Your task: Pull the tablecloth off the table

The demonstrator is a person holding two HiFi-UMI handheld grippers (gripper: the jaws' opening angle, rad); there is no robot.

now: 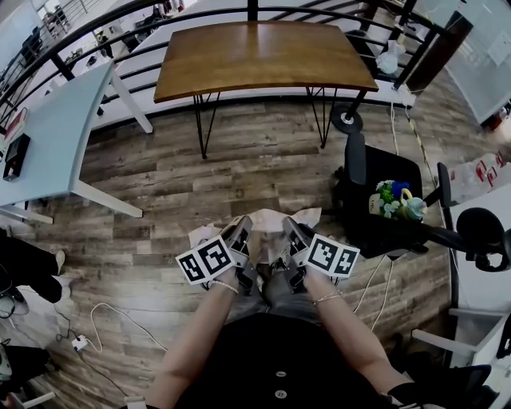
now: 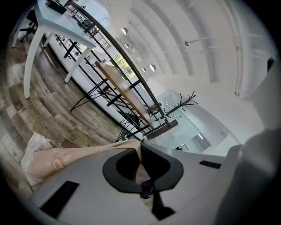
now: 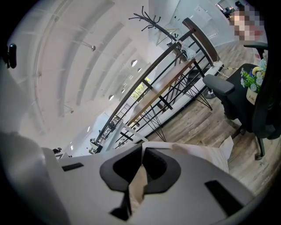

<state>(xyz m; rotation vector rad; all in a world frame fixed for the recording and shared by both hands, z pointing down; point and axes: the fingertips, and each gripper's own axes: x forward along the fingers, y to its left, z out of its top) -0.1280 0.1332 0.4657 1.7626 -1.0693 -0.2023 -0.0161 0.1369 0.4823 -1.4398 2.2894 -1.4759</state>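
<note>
The pale pink tablecloth hangs bunched between my two grippers, close in front of my body and well off the wooden table, whose top is bare. My left gripper is shut on one part of the cloth and my right gripper is shut on another. In the left gripper view the cloth drapes out leftward from the closed jaws of the left gripper. In the right gripper view a strip of cloth is pinched in the right gripper and spills to the right.
A black office chair with a bunch of flowers on it stands to my right. A white desk is at the left, a black railing runs behind the table, and a cable lies on the wood floor.
</note>
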